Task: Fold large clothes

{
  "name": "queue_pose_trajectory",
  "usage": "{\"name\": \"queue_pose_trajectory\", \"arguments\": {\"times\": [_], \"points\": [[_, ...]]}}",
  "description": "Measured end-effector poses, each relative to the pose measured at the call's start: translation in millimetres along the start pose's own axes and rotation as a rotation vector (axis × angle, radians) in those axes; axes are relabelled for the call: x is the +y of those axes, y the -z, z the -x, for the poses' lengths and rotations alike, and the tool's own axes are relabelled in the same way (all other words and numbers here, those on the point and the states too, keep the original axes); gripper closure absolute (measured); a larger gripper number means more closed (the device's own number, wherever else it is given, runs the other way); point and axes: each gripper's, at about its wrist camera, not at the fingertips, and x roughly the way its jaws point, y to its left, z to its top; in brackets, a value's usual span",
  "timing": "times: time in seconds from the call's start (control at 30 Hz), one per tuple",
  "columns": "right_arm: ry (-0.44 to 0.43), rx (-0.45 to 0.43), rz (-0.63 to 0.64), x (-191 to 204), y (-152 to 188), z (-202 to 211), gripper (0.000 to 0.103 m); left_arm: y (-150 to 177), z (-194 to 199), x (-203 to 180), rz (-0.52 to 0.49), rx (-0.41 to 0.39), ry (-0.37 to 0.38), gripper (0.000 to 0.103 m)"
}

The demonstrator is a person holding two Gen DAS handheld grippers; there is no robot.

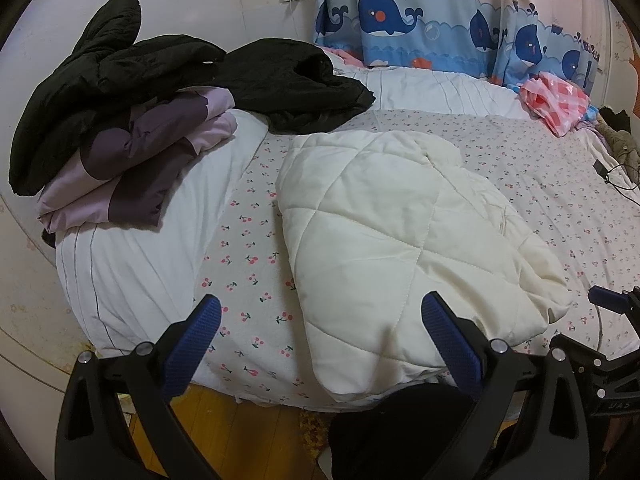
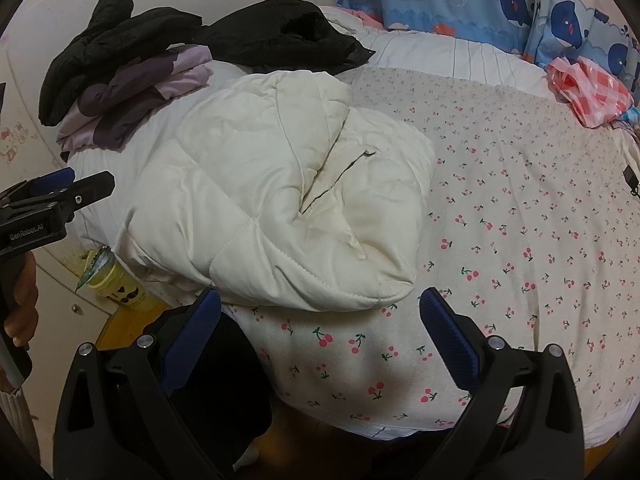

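A cream quilted jacket [image 1: 404,240] lies folded into a bundle on the cherry-print bed sheet [image 1: 248,264], near the bed's front edge. The same cream jacket [image 2: 280,208] fills the middle of the right wrist view. My left gripper [image 1: 320,320] is open just in front of the jacket's near edge, its right finger [image 1: 448,340] close beside the fabric, nothing between the pads. My right gripper [image 2: 320,316] is open below the jacket's near hem and holds nothing. The left gripper [image 2: 60,192] also shows at the left of the right wrist view, held by a hand [image 2: 20,304].
A pile of black padded coats [image 1: 120,76] and a folded purple garment [image 1: 136,164] sits on a white pillow [image 1: 132,264] at the left. A pink checked bag [image 1: 556,100] lies at the far right. Whale-print curtains [image 1: 420,16] hang behind. A yellow cup [image 2: 116,280] stands beside the bed.
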Motion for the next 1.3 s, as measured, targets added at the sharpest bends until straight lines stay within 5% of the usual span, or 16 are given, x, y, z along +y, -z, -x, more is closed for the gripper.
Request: {"name": "queue_pose_trajectory", "arguments": {"times": [1.3], "points": [[0.009, -0.009, 0.005, 2, -5, -4, 0.007, 0, -11, 6, 0.031, 0.013, -0.038, 0.007]]}}
